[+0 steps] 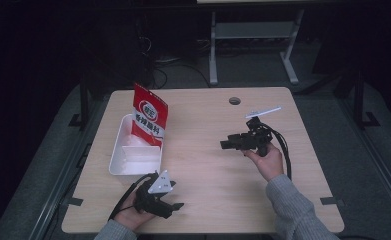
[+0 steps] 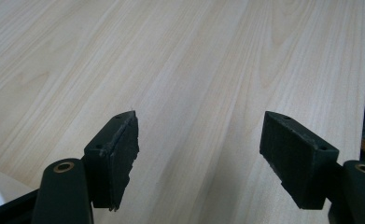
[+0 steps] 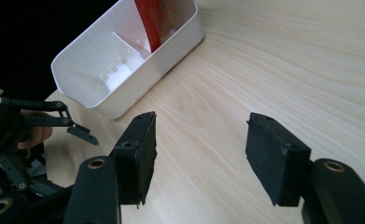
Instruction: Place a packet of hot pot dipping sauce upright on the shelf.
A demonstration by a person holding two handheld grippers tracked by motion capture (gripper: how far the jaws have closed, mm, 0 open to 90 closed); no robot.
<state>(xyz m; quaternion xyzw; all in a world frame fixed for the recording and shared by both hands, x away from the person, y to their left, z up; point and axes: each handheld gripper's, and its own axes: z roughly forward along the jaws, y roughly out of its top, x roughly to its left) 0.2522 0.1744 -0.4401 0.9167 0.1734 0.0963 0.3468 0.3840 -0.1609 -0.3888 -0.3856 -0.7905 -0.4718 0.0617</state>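
Note:
A white divided bin sits at the table's left, and a red printed pouch stands upright in its far compartment. My left gripper rests near the front edge, just in front of the bin and pointing right; its jaws are open over bare wood. My right gripper hovers right of centre and points left toward the bin, open with nothing between its fingers. The right gripper view looks at the bin with the pouch's lower end inside, and the left gripper beside it.
The light wooden table has a round cable hole near its far edge. A bare stretch of wood lies between the two grippers. Beyond the table are a dark floor and a white desk frame. Cables trail from both grippers.

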